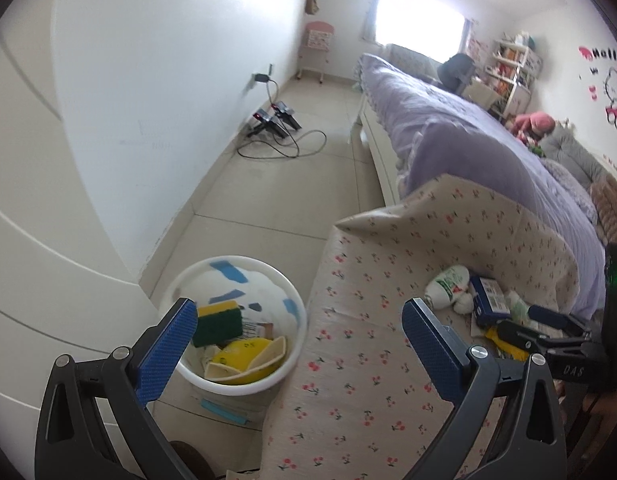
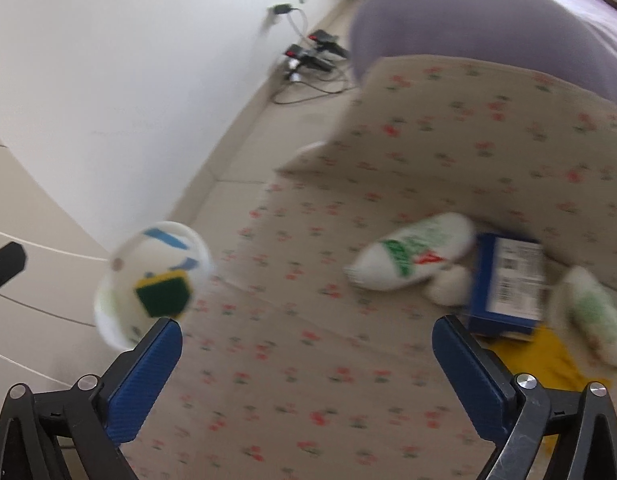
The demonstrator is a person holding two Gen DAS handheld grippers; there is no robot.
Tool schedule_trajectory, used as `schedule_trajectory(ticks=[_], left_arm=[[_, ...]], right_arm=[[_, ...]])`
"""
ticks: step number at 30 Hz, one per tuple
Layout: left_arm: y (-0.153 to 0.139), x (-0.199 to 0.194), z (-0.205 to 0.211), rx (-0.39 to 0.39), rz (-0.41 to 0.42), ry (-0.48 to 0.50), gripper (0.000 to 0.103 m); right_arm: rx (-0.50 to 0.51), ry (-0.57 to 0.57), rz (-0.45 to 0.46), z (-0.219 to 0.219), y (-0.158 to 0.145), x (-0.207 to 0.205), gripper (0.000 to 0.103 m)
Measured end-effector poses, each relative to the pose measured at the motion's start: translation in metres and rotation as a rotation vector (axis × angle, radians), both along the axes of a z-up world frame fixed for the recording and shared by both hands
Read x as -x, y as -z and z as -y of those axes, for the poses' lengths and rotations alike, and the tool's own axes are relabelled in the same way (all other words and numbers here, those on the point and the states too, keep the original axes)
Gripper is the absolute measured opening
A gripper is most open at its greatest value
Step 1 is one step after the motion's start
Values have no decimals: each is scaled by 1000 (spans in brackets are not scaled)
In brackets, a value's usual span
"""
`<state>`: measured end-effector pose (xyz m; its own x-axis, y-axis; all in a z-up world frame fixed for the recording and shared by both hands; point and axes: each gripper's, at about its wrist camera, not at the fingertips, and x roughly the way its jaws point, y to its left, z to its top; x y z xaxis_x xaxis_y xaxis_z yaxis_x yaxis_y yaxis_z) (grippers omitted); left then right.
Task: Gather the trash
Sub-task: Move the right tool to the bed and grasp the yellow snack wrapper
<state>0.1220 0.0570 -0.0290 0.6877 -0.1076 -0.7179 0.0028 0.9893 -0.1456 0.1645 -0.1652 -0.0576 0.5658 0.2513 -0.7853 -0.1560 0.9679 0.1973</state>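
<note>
Left wrist view: left gripper (image 1: 298, 316) spread wide, nothing between the blue ribbed pads, black angular arms behind. Below the left finger, on the pale tiled floor, a round white plastic bin (image 1: 296, 334) with smooth walls and blue patches, standing just beside the left edge of the table. Inside the bin: a rectangular sponge (image 1: 219, 323), yellow foam under a rough green scouring face, resting on top; a glossy yellow curved piece (image 1: 238, 354) beneath it; scraps of printed paper. Table draped in a cream cloth (image 1: 372, 344) printed with small red cherries, bunched up into a fold along the far edge. Against that fold, toward the far right corner: a soft white pouch with green print (image 1: 448, 284), a flat blue carton (image 1: 486, 298) with a white barcode label, a small white crumpled wad (image 1: 464, 303). Right gripper's black frame entering at the right edge over this pile. Purple quilted bed beyond. Right wrist view, blurred by motion: right gripper (image 2: 306, 338) at full spread, nothing held, pads blue and ribbed. White pouch (image 2: 412, 258), blue carton (image 2: 506, 284), a second white-green crumpled pouch (image 2: 594, 314) and a yellow sheet (image 2: 556, 364) at the right side of the cloth. Bin (image 2: 108, 320) off the left edge, sponge (image 2: 162, 294) inside.
</note>
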Motion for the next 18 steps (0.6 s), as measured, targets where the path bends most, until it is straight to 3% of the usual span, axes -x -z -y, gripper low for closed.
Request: schedule_trajectory(ticks=[8, 18], left_arm=[[15, -4, 32, -53, -45, 64, 103], [41, -17, 65, -28, -108, 120, 103]], right_arm=[[131, 47, -79, 55, 18, -5, 103], [269, -23, -257, 109, 70, -27, 103]])
